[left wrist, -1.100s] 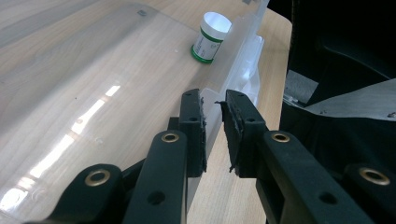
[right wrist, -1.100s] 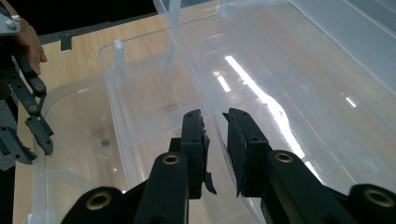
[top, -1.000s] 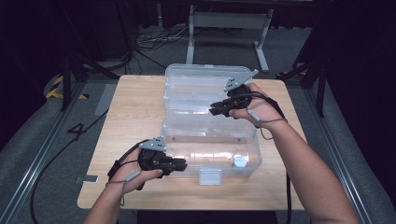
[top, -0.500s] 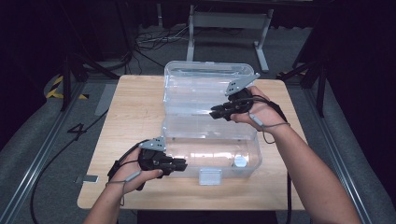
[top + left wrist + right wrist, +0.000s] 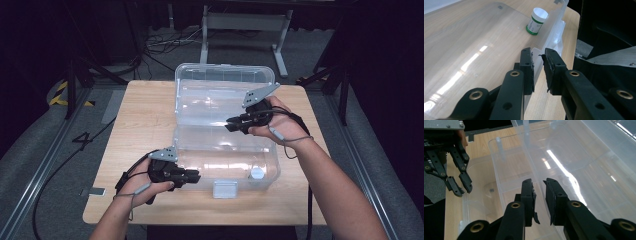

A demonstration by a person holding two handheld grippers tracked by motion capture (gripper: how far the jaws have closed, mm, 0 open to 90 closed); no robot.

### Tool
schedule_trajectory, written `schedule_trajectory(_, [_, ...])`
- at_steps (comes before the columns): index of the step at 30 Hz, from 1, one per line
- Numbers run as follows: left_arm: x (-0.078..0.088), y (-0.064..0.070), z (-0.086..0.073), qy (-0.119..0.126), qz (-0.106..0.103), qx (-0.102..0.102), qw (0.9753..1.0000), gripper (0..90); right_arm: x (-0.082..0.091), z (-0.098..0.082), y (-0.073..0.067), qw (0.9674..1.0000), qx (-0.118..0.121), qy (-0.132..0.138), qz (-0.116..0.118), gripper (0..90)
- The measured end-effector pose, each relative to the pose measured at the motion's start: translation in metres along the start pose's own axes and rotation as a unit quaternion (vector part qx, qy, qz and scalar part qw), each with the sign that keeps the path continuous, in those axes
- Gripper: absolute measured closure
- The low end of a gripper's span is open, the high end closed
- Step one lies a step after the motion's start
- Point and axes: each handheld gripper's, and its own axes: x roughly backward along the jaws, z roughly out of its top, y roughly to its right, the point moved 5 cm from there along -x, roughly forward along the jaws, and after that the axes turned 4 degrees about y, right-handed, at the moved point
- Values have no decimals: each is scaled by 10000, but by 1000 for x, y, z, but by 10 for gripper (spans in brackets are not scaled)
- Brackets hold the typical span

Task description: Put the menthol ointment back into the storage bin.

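Clear plastic box (image 5: 225, 150) sits mid-table (image 5: 145, 115), lid (image 5: 225, 90) swung open and standing up at the far side, latch tab (image 5: 225, 189) facing you. A small white bottle (image 5: 257, 173) with a green label lies inside, in the near right corner.

Your left gripper (image 5: 196, 176) is at the box's near left corner, held level and pointing right. In the left gripper view (image 5: 538, 67) its jaws straddle the front wall's edge with a narrow gap; can't tell whether the pads actually press on the wall. Left forearm comes up from the bottom edge, wrist roughly straight.

Your right gripper (image 5: 231, 125) reaches in from the right, pointing left over the hinge line between lid and base. Its jaws (image 5: 539, 192) are also narrow with nothing between them, the hinge wall just ahead. Right forearm runs diagonally, wrist bent inward.
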Motion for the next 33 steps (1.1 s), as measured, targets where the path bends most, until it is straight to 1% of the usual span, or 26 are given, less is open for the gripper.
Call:
schedule_trajectory(1, [0, 0, 0, 2, 3, 12, 10000, 776, 0, 0, -1, 10000, -25, 3, 5, 769])
schedule_trajectory(2, [0, 0, 0, 9, -7, -1, 10000, 776, 1, 0, -2, 10000, 16, -1, 5, 769])
schedule_trajectory(5, [0, 0, 0, 16, -7, 13, 10000, 776, 1, -1, -4, 10000, 9, -1, 20, 769])
schedule_trajectory(6, [0, 0, 0, 15, -7, 16, 10000, 776, 2, -1, -4, 10000, 43, 3, 21, 769])
schedule_trajectory(7, [0, 0, 0, 19, -5, 18, 10000, 776, 2, -2, -6, 10000, 11, -1, 29, 770])
schedule_trajectory(28, [0, 0, 0, 10, -4, 29, 10000, 774, 5, -6, -18, 9999, 107, 1, 89, 776])
schedule_trajectory(29, [0, 0, 0, 9, -14, 37, 10000, 773, 5, -6, -19, 9999, 74, -6, 102, 777])
schedule_trajectory(33, [-1, 0, 0, 11, -19, 40, 10000, 771, 5, -7, -21, 9998, 139, -11, 122, 779])
